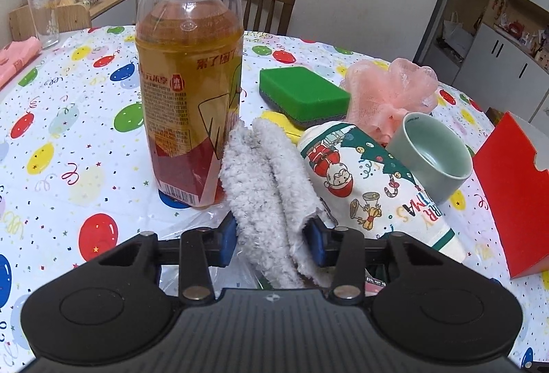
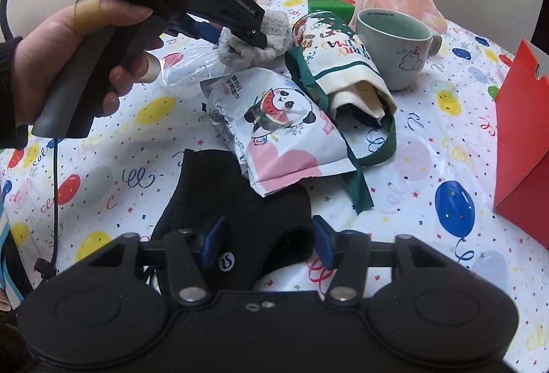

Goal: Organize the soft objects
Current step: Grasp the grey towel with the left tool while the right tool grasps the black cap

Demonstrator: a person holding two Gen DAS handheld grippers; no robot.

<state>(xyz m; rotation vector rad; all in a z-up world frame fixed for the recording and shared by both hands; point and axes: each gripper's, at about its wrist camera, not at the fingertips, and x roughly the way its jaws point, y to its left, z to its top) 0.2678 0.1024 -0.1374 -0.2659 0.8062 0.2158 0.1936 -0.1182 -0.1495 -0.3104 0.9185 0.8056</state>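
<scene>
Gripping: my left gripper [image 1: 272, 244] has its jaws pinched on the grey fluffy cloth [image 1: 264, 187], taken at its near end so it lifts clear of the bottle [image 1: 187, 81] just beside.
Right gripper [image 2: 267, 244]: jaws around the black fabric piece [image 2: 240, 201], probably pressing it.
Surface [image 1: 85, 132]: other soft things lie beyond my jaws.

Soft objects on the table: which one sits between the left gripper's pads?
The grey fluffy cloth beside the bottle; the green sponge and pink mesh puff lie farther back, untouched.
</scene>
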